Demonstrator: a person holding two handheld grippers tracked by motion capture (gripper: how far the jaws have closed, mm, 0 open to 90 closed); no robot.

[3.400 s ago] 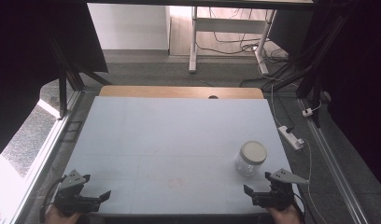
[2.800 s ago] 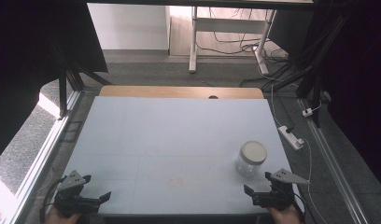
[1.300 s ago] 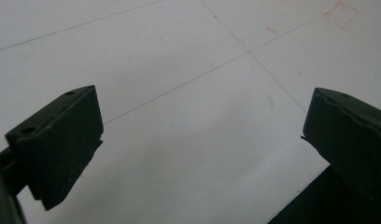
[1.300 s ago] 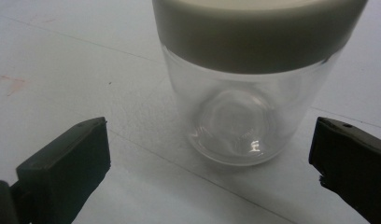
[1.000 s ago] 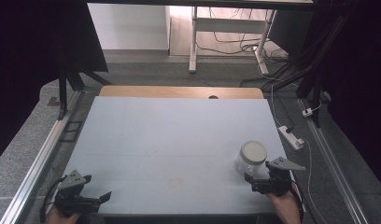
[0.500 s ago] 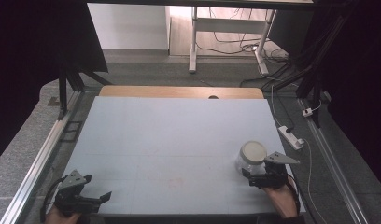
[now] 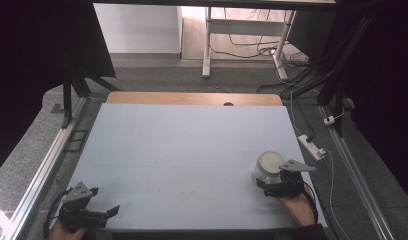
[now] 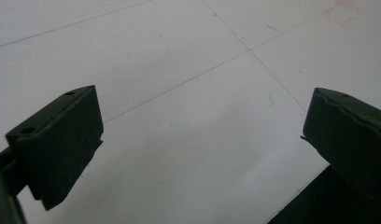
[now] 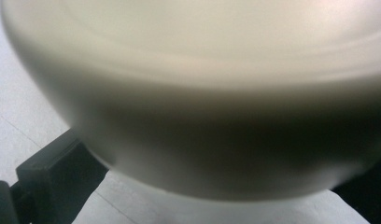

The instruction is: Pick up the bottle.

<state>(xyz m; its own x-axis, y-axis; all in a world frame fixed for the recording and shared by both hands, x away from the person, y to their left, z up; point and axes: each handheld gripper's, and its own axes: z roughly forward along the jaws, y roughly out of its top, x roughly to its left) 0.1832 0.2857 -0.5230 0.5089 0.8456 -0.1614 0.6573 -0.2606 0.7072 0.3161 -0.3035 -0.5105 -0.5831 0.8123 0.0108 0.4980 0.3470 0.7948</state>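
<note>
A clear jar with a cream lid (image 7: 270, 165) stands on the pale blue table (image 7: 182, 145) near its right edge. My right gripper (image 7: 269, 183) is right up against the jar's near side. In the right gripper view the cream lid (image 9: 202, 70) looms large and blurred, and the black fingers (image 9: 58, 172) stand apart on either side below it, open around the jar. My left gripper (image 7: 108, 214) rests at the table's front left corner, open. In the left gripper view its gripper (image 8: 202, 140) has bare table between the jaws.
A wooden strip (image 7: 192, 98) borders the table's far edge. A metal rail (image 7: 47, 165) runs along the left side. A white power strip (image 7: 311, 146) and cables lie on the floor to the right. Faint red pen marks (image 8: 340, 11) show on the table.
My right gripper has moved forward from the front right corner up to the jar, bringing its jaws around it. The jar shifted slightly. The left gripper has stayed put.
</note>
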